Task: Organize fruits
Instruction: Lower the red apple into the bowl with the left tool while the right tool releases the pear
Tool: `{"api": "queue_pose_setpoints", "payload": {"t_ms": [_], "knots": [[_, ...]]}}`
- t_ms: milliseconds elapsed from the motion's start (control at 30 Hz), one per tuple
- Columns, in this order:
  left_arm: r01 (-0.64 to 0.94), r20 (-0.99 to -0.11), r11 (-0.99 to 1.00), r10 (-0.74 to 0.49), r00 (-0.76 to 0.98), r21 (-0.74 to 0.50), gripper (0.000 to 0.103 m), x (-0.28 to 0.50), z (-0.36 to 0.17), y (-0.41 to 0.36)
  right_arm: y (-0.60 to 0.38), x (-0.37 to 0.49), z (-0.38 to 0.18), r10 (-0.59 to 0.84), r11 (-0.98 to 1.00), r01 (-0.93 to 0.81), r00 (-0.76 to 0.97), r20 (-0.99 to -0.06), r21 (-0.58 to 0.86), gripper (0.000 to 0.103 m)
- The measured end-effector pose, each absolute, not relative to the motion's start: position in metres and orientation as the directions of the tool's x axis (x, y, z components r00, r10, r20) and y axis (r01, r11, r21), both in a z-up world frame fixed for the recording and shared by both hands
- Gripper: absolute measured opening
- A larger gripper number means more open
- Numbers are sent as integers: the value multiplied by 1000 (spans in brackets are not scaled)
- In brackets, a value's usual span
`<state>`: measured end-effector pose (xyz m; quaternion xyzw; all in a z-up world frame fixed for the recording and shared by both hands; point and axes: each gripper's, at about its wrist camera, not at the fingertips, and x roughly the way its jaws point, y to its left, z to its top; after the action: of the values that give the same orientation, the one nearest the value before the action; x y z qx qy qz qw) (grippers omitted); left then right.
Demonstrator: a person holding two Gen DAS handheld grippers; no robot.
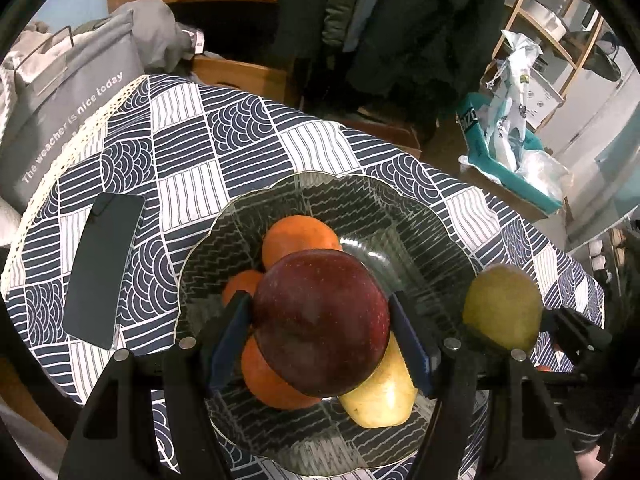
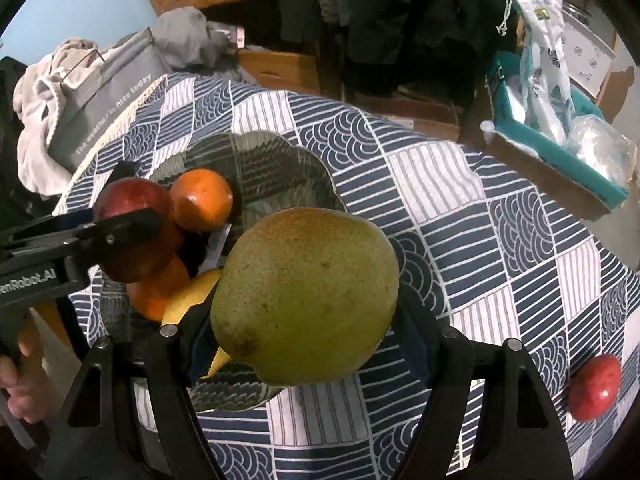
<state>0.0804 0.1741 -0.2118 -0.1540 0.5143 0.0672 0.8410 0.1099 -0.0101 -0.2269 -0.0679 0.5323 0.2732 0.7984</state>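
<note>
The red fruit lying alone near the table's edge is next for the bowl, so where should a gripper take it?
Grip the red fruit across its rounded middle, coming from above: it lies alone on the tablecloth, sides free.

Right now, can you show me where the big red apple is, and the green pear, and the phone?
red apple (image 1: 320,320), left wrist view, middle of its dark red skin.
green pear (image 2: 308,300), right wrist view, centre of its speckled side.
phone (image 1: 105,268), left wrist view, middle of its dark screen.
</note>
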Motion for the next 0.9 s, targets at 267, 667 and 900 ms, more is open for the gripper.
{"api": "queue_pose_setpoints", "payload": {"t_ms": [267,667,900], "knots": [[-274,-885,942,-48,463,-194,72,80,-213,176,-11,113,-227,384,837,-503,257,-887,216,77],[-253,-875,950,-37,484,-180,76,69,-193,167,-5,104,-199,434,805,-552,294,-851,220,80],[-250,-857,948,-43,513,-197,76,59,-171,164,-23,100,-176,409,833,-523,366,-836,178,80]]}}
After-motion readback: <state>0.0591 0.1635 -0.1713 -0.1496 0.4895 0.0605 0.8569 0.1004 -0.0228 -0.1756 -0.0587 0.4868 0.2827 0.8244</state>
